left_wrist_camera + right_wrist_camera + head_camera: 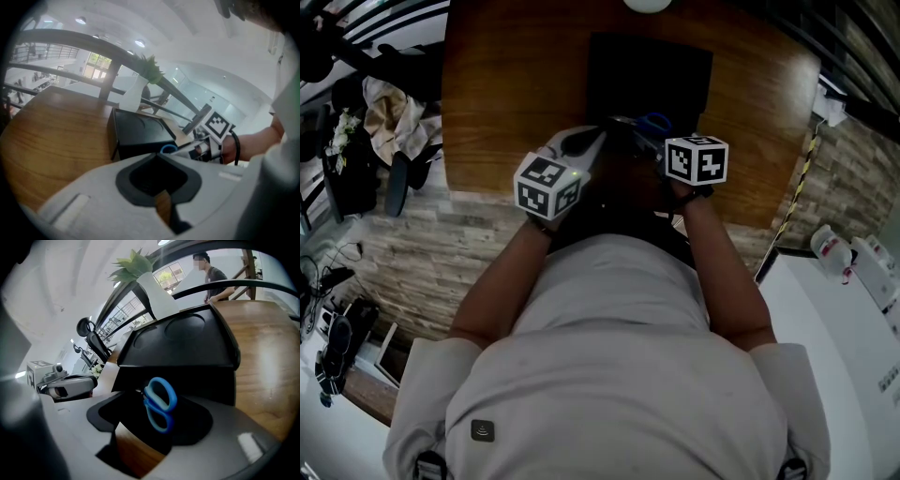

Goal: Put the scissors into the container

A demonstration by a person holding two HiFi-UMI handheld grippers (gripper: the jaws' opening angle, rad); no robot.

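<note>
Blue-handled scissors (161, 394) stand handles-up between the jaws of my right gripper (154, 417), just in front of the black container's (187, 348) near wall. The jaws stand wide and neither pad presses on the handles, so this gripper is open. From the head view, the blue handle (654, 122) shows at the near edge of the container (647, 70), beside the right gripper (652, 142). My left gripper (596, 133) hovers close by on the left, shut and empty. In its own view the left gripper (157, 157) points at the container (140, 133), with a blue handle ring (168, 149) just past its tips.
The container rests on a brown wooden table (516, 84). A white vase with a green plant (152, 287) stands behind it. A person (213, 275) stands far off past the table. A white counter (844, 319) lies at the right.
</note>
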